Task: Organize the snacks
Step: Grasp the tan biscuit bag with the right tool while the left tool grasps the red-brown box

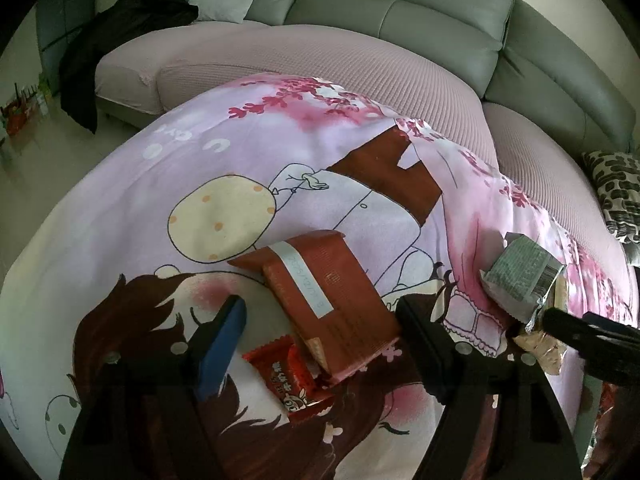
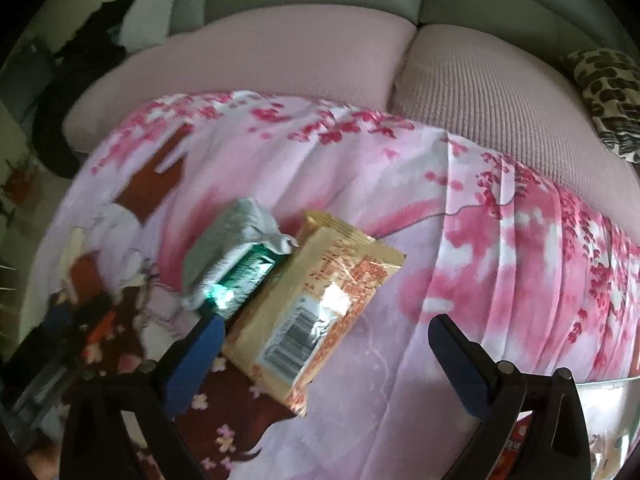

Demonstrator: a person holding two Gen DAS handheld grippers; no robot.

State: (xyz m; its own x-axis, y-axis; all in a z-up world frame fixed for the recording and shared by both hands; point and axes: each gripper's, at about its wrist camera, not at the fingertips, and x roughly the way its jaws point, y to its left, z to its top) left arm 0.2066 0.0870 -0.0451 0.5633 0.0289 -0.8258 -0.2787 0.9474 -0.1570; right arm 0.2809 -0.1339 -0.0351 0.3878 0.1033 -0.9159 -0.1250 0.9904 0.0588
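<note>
On the cartoon-print pink cloth (image 1: 224,148) a brown snack pack (image 1: 324,280) lies partly over a small red candy wrapper (image 1: 294,378). My left gripper (image 1: 320,306) is open and straddles both. Its blue-padded left finger (image 1: 222,344) stands apart from the pack, and its right finger sits close by the pack's right edge. Further right, a green-and-silver pack (image 1: 520,276) (image 2: 232,264) rests against a gold snack pack (image 2: 316,304). My right gripper (image 2: 324,340) is open over the gold pack, left pad beside it and right pad well clear.
A clear glass container rim (image 2: 600,388) shows at the lower right, something red inside. The cloth lies against a pink-covered sofa seat (image 1: 320,52) with grey backrests. A leopard-print cushion (image 2: 612,96) lies on the right, and black clothing (image 1: 112,40) and a pale pillow on the left.
</note>
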